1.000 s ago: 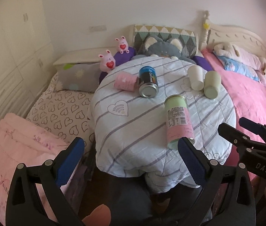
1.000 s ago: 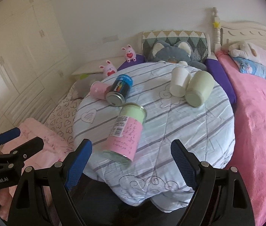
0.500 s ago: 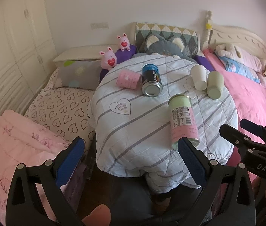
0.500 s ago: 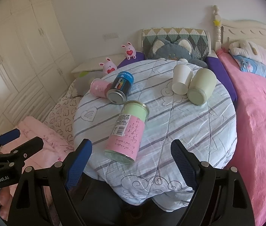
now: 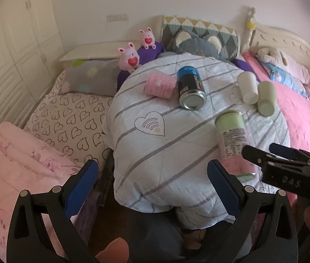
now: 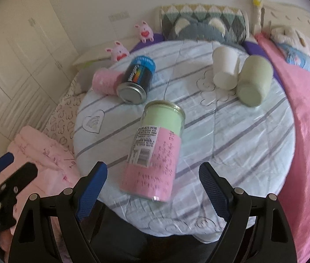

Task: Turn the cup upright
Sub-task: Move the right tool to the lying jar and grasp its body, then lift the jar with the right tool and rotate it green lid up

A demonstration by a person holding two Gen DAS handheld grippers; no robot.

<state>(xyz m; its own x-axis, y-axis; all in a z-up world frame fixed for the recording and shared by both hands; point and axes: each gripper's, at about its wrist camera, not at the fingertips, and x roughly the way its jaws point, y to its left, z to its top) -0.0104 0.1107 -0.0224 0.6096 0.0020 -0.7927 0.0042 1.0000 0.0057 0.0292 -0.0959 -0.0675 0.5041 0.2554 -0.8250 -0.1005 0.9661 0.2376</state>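
Several containers lie on their sides on a round table under a striped quilt (image 6: 231,135). A tall green and pink can (image 6: 155,153) lies nearest, just ahead of my open right gripper (image 6: 152,184). Behind it lie a blue and black can (image 6: 138,79), a pink cup (image 6: 105,83), a white cup (image 6: 225,70) and a pale green cup (image 6: 253,81). My left gripper (image 5: 152,178) is open and empty at the table's near left edge. In the left wrist view the green and pink can (image 5: 231,135) lies to its right, partly behind the right gripper (image 5: 280,164).
A bed with a pink blanket (image 6: 308,131) lies right of the table. A heart-print mattress (image 5: 67,120) and folded pink bedding (image 5: 12,164) lie to the left. Cushions and pink plush toys (image 5: 130,55) stand behind the table. White wardrobes (image 6: 12,54) line the left wall.
Both grippers have moved forward toward the table. The green and pink can now looms larger ahead of the right gripper. No object on the table has moved.
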